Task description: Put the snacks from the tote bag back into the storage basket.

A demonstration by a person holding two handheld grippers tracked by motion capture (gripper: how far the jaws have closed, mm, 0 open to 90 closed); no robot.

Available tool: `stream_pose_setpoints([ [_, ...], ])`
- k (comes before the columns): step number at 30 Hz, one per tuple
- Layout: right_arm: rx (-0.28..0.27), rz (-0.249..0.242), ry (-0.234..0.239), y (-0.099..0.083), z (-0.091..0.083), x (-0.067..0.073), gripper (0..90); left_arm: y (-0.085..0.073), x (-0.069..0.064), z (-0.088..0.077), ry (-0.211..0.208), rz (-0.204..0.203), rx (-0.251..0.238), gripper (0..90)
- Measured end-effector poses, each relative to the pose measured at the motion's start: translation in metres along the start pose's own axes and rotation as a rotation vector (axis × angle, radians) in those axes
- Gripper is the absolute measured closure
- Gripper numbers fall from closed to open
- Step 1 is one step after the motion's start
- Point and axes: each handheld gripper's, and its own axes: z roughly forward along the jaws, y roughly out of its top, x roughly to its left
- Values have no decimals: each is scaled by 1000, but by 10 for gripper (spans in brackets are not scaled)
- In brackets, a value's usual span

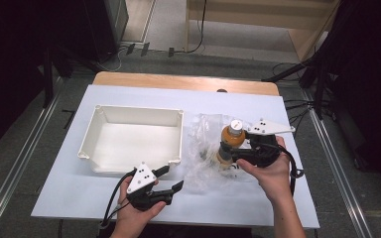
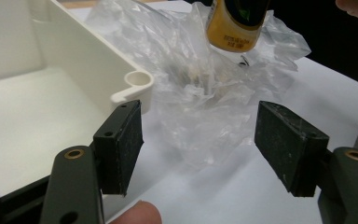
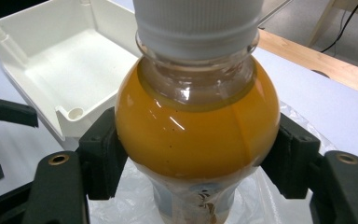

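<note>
- White sheeting covers the table (image 1: 258, 208), which stands on a grey floor with a bare wooden strip along its far edge
- Nearest the person, the left hand (image 1: 134, 215) comes in from the bottom of the high view and holds the left gripper (image 1: 171, 179) low over the table's near edge, lying roughly level and aimed to the right
- Its two black jaws stand apart with nothing between them; in the left gripper view the crumpled plastic lies beyond the pads (image 2: 123, 144), apart from them
- Right forearm rises from the bottom edge and angles up and to the left, with the right hand (image 1: 268, 173) wrapped around the body of the right gripper (image 1: 226, 153), whose grey three-cornered plate sits on top
- That gripper is clamped on the clear plastic bottle of orange drink with a white screw cap (image 3: 198, 126), one pad pressing each side of the rounded shoulder just under the neck
- Upright and a little tilted, the bottle sits right of the table's middle, with its lower part down in the crumpled clear plastic bag (image 1: 203, 148)
- Just left of the bag, beyond the left gripper, sits the white rectangular plastic tray (image 1: 92, 136), shallow, with small round lugs at its corners
</note>
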Motion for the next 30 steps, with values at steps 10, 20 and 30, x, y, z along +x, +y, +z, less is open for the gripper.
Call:
stream_pose_setpoints([
  [10, -1, 6, -3, -1, 1, -2, 317, -6, 22, -17, 38, -24, -19, 320],
  [20, 10, 4, -1, -1, 6, 1, 317, -7, 36, -30, 67, -42, -41, 247],
  [30, 14, 3, 22, 1, 14, 5, 317, -4, 51, -46, 75, -79, -71, 129],
])
